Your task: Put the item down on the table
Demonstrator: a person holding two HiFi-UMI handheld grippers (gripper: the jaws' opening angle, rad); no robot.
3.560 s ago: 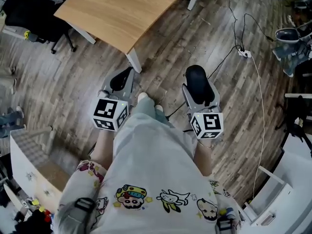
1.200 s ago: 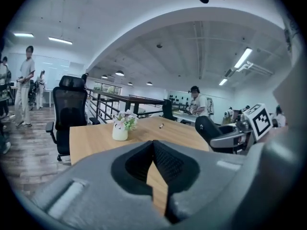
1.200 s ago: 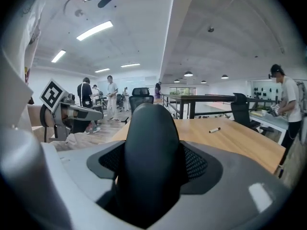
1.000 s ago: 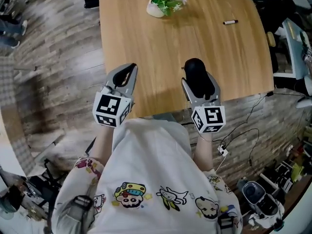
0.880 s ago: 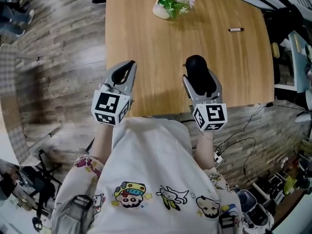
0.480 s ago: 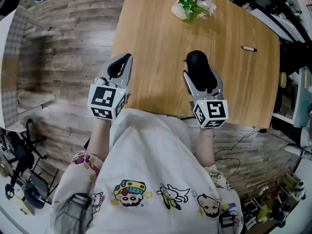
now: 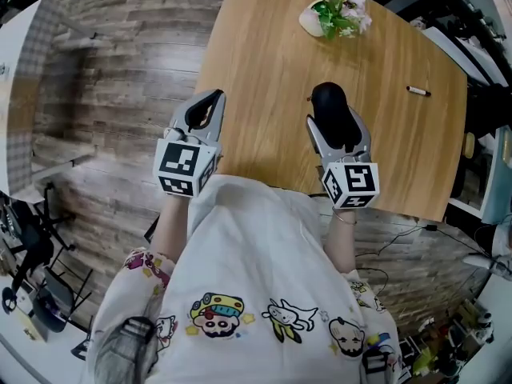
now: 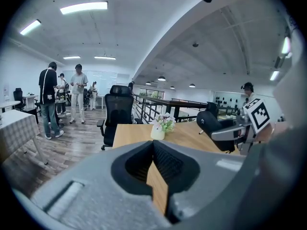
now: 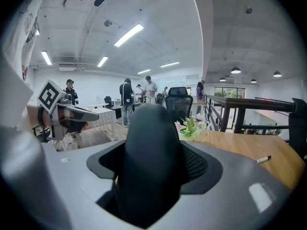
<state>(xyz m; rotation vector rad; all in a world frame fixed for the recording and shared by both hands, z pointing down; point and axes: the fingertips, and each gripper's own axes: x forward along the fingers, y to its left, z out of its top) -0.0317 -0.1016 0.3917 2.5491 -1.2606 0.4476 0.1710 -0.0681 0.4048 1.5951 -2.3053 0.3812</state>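
A black rounded item (image 7: 328, 102) sits between the jaws of my right gripper (image 7: 334, 123), which is shut on it. It hangs over the near part of the wooden table (image 7: 264, 62). In the right gripper view the item (image 9: 146, 152) fills the gap between the jaws and stands up past them. My left gripper (image 7: 213, 98) is over the table's near left edge, its jaws closed together with nothing in them. From the left gripper view, the held item (image 8: 213, 124) shows at the right.
A white pot of flowers (image 7: 326, 16) stands at the table's far side and a marker pen (image 7: 418, 91) lies to the right. An office chair (image 8: 117, 110) and standing people (image 8: 48, 97) are beyond the table. Cables (image 7: 400, 234) run over the wooden floor.
The grippers were over bare floor at first; the table now lies under them. Over the last second the view has turned and the table has slid rightward. The grip on the black item is unchanged.
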